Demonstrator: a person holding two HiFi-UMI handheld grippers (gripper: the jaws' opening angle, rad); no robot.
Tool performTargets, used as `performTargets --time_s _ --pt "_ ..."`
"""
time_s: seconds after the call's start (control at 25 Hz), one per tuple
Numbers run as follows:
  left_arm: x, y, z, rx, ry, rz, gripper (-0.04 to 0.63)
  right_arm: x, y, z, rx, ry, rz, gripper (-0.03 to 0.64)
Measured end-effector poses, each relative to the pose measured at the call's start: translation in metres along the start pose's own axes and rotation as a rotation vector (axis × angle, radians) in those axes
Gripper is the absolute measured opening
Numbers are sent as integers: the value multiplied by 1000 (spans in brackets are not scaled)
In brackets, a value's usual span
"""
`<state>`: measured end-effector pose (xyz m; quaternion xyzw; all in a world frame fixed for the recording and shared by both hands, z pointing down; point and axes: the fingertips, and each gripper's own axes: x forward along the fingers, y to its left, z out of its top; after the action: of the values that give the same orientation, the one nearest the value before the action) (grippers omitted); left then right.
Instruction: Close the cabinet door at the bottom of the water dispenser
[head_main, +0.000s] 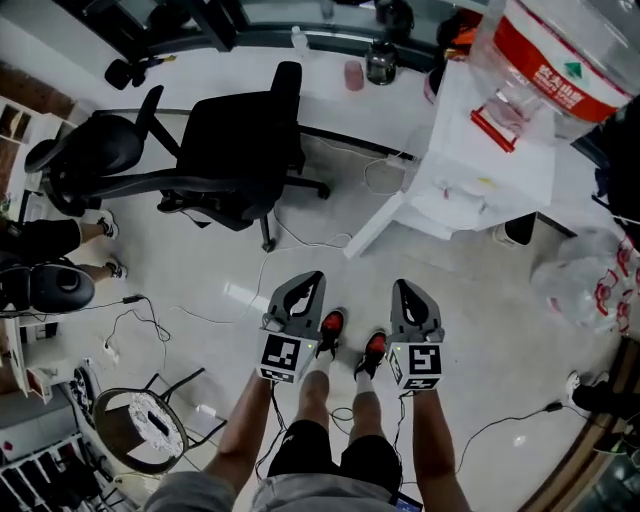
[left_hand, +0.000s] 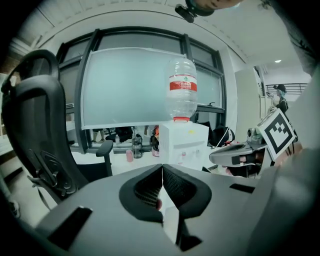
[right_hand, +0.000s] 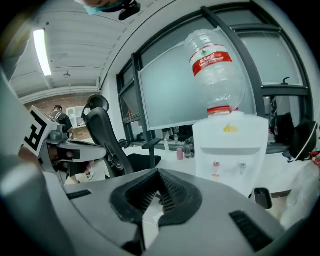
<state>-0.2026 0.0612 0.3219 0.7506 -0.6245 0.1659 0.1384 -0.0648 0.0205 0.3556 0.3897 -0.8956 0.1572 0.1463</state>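
Note:
The white water dispenser (head_main: 480, 150) stands at the upper right of the head view with a clear bottle (head_main: 560, 50) upside down on top. Its bottom cabinet door (head_main: 375, 228) hangs swung out toward the floor on the left side. Both grippers hover over the person's feet, well short of the dispenser. My left gripper (head_main: 310, 280) is shut and holds nothing, and so is my right gripper (head_main: 405, 288). The dispenser (left_hand: 182, 145) also shows ahead in the left gripper view and the dispenser (right_hand: 230, 150) in the right gripper view. There the gripper bodies hide its lower part.
A black office chair (head_main: 235, 150) stands left of the dispenser, a second chair (head_main: 90, 150) further left. Cables (head_main: 330, 240) trail over the floor. A plastic bag (head_main: 585, 280) lies at right, a round stool (head_main: 140, 425) at lower left.

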Motion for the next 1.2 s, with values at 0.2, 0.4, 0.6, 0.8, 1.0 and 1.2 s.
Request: performTargets --time_s 0.2,0.4,0.6,0.8,1.0,1.2 --pt "27 27 -57 -10 57 -22 25 49 11 -48 24 62 -8 17" --pt "62 55 -115 -13 105 -51 25 101 15 -100 47 118 -13 17" --pt "93 77 -162 -24 137 -75 25 140 9 -150 74 170 -40 17" --pt "122 92 -204 -63 150 -89 25 175 6 -194 97 214 -49 17" --pt "145 106 -248 -78 177 -97 25 204 2 -237 119 249 -75 17" --pt "159 109 -277 -66 204 -122 25 227 -1 -271 156 289 -112 18"
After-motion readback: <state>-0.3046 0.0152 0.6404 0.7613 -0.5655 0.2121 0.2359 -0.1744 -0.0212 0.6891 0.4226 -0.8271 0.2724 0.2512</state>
